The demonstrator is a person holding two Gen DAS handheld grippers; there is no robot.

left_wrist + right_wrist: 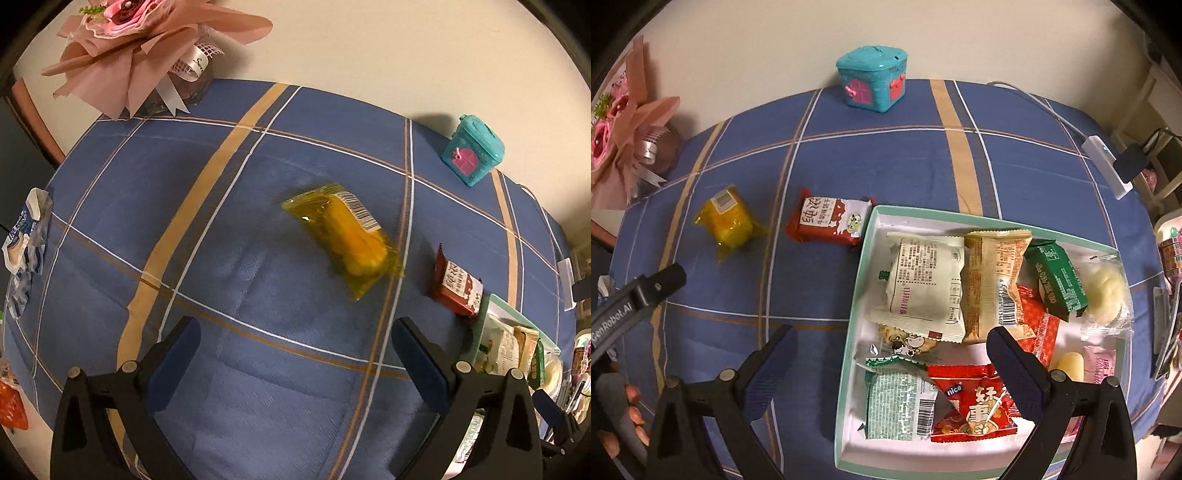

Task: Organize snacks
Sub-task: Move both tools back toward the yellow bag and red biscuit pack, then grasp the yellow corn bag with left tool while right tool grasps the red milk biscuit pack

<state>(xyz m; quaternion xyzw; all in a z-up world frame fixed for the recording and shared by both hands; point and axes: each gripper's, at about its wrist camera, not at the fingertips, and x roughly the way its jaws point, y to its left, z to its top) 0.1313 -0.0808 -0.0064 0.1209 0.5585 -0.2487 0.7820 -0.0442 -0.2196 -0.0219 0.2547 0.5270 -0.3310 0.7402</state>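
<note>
"GenRobot.AI" lettering marks left claw [670,278]; red packet [973,402] reads "nice".

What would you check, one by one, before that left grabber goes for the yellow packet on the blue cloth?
1. Left gripper open and empty: ok.
2. Clear yellow plastic snack packet lies ahead between the fingers' line, free on the blue checked tablecloth: ok.
3. Red-and-white biscuit packet lies apart from it: ok.
4. White cardboard box with mint-green rim has room left: cannot tell, it looks crowded.
5. Right gripper open, hovering at the box's left side, away from the yellow packet: ok.
</note>
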